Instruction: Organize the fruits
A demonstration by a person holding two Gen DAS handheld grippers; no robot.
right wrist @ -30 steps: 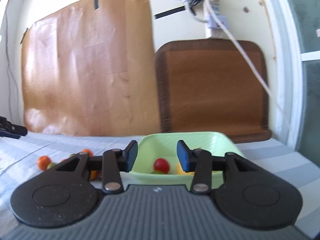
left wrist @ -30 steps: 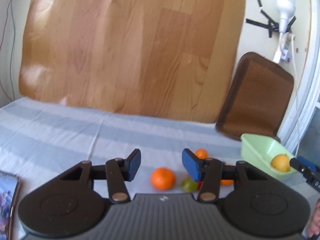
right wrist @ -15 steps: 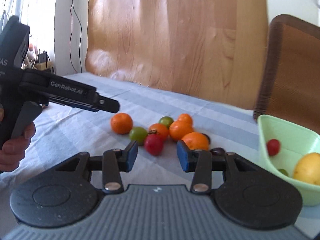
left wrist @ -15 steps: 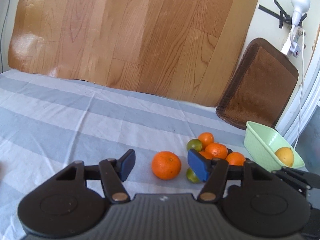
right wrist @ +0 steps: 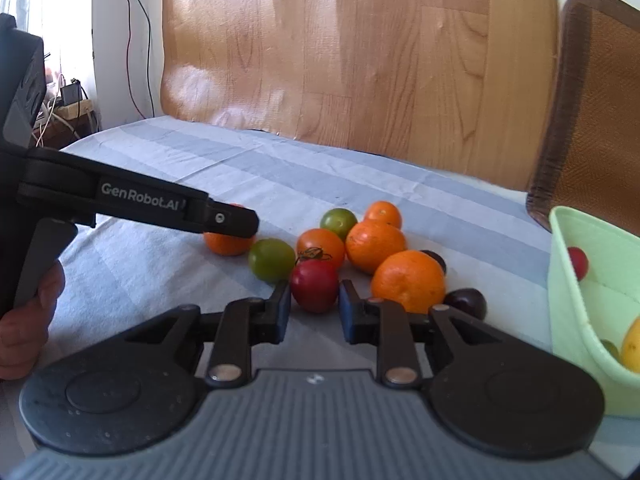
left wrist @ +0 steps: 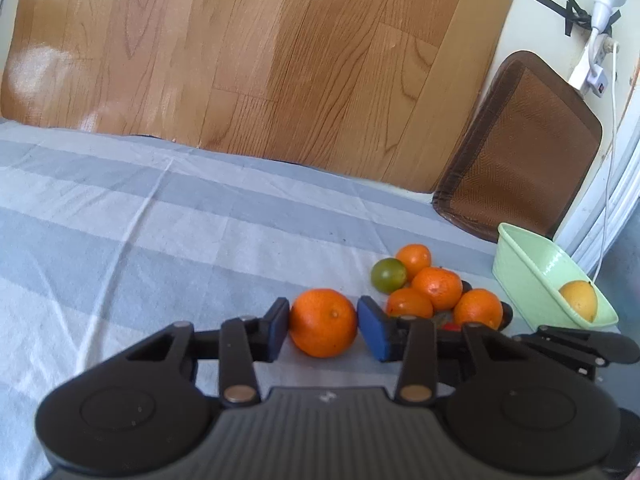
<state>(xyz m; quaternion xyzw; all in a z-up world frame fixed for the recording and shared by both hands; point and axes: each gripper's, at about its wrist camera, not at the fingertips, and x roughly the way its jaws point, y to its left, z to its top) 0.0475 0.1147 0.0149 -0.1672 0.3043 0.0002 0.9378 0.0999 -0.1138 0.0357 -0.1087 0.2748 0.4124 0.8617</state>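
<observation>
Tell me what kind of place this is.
Probably a room at home: a table under a grey-striped cloth, a wood-grain sheet taped to the wall, and a woven brown seat mat leaning beside it.

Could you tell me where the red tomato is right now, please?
In the right wrist view the red tomato sits on the cloth between the right gripper's open fingers, with a green fruit to its left and an orange to its right.
</observation>
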